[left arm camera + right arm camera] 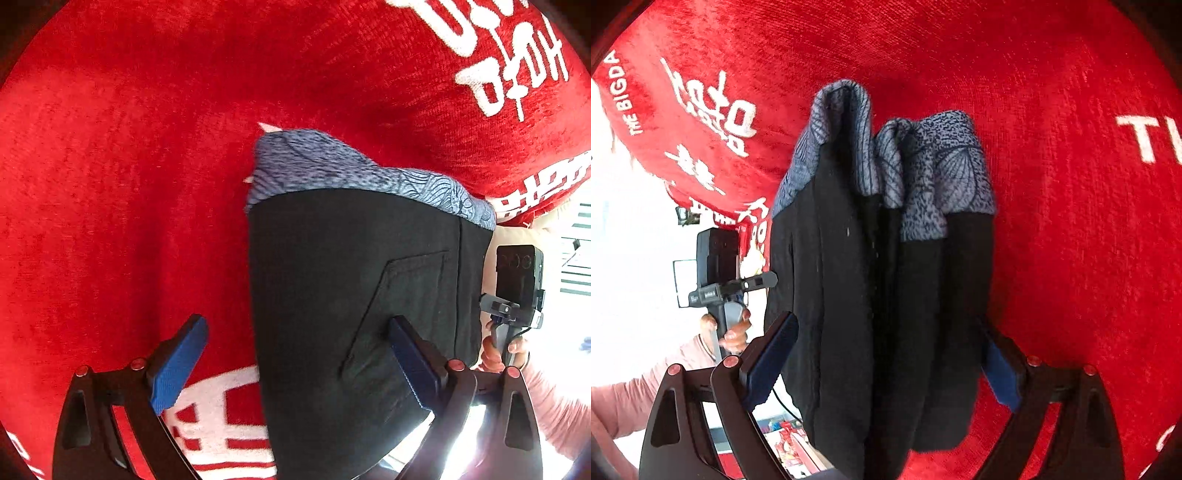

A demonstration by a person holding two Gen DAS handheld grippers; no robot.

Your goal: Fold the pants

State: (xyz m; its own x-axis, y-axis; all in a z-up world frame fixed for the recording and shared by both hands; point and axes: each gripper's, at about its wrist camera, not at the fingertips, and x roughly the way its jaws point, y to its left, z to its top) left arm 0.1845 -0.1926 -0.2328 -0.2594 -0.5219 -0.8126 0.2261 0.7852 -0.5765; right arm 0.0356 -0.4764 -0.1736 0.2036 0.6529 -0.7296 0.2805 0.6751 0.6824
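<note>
- The black fabric pants with blue-grey patterned cuffs (882,258) lie bunched lengthwise on the red plush cloth with white lettering (1071,221), cuffs pointing away from both cameras.
- From the left wrist view, a flat black panel with a stitched pocket (402,306) faces up, and the patterned band (332,166) sits at its far end.
- The left gripper (295,365) is released, its blue-padded fingers (177,365) spread wide, one over the red cloth, one over the pocket.
- The right gripper (886,362) stands with jaws spread either side of the bunched legs; whether they pinch the fabric, I cannot tell.
- The cloth looks soft, light and limp, so it will likely sag and slide on itself.
- The best hold is probably the thick seamed edges near the waist and cuffs, pinching all layers together.
</note>
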